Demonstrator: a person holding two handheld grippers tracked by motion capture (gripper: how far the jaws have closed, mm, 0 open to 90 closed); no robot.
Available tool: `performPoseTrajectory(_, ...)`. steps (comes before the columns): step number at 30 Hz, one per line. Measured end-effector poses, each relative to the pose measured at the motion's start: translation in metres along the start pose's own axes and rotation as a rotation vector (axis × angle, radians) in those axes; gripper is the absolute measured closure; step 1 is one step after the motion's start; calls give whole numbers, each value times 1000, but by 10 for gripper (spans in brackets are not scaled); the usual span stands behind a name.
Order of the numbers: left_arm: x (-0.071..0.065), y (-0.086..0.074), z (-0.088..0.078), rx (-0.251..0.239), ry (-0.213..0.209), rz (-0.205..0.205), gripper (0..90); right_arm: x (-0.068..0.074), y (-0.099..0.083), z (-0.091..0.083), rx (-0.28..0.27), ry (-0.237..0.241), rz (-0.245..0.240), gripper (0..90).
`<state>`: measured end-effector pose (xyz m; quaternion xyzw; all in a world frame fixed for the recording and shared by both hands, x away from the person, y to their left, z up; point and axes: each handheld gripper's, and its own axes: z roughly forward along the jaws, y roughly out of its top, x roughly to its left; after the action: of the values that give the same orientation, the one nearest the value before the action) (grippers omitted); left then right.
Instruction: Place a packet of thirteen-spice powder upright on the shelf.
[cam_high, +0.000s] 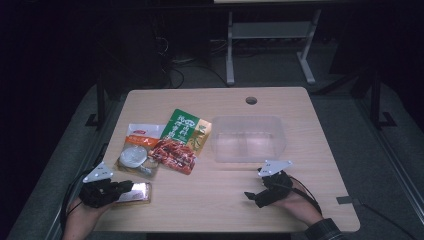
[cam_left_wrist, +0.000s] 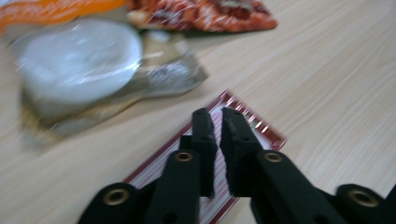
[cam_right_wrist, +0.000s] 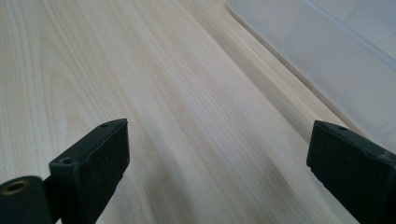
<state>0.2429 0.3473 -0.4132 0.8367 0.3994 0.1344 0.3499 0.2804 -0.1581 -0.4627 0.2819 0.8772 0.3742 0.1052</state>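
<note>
My left gripper (cam_high: 131, 187) (cam_left_wrist: 215, 116) is at the table's front left with its jaws shut. It hovers low over a small flat packet (cam_high: 139, 192) (cam_left_wrist: 264, 133) with a red striped border, and I see nothing pinched between the pads. My right gripper (cam_high: 248, 196) (cam_right_wrist: 219, 130) rests at the front right, open wide over bare wood, pointing left. A clear plastic container (cam_high: 247, 139) (cam_right_wrist: 336, 51) stands just beyond it.
Beyond the left gripper lie a bag with a white round piece (cam_high: 134, 156) (cam_left_wrist: 79, 60), a red snack packet (cam_high: 172, 154) (cam_left_wrist: 205, 14) and a green packet (cam_high: 186, 127). The wooden table (cam_high: 215, 200) has a cable hole (cam_high: 251, 100) at the back.
</note>
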Motion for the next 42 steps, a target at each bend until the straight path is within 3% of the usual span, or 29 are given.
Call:
performPoseTrajectory(2, 9, -11, -8, 1, 28, -40, 886, 0, 0, 0, 1, 0, -1, 55)
performPoseTrajectory(3, 9, -11, -8, 1, 28, -40, 893, 0, 0, 0, 1, 0, -1, 55)
performPoseTrajectory(4, 14, -18, -12, 7, 41, -71, 894, 0, 0, 0, 4, 0, -1, 56)
performPoseTrajectory(6, 19, -24, -15, 11, 58, -88, 894, 0, 0, 0, 2, 1, -3, 57)
performPoseTrajectory(11, 28, -33, -19, 18, 91, -111, 895, 1, 1, 1, 1, 3, -2, 58)
performPoseTrajectory(19, 38, -45, -18, 80, 129, -140, 894, 1, 1, 0, 5, -1, -1, 59)
performPoseTrajectory(22, 38, -45, -14, 111, 125, -131, 895, 1, 1, 1, 6, -1, -5, 61)
performPoseTrajectory(29, 33, -42, -6, 116, 94, -111, 896, 1, 1, 1, 11, -7, -2, 62)
performPoseTrajectory(42, 5, -24, 17, 134, -31, -35, 895, 0, 1, 2, 12, -13, -6, 62)
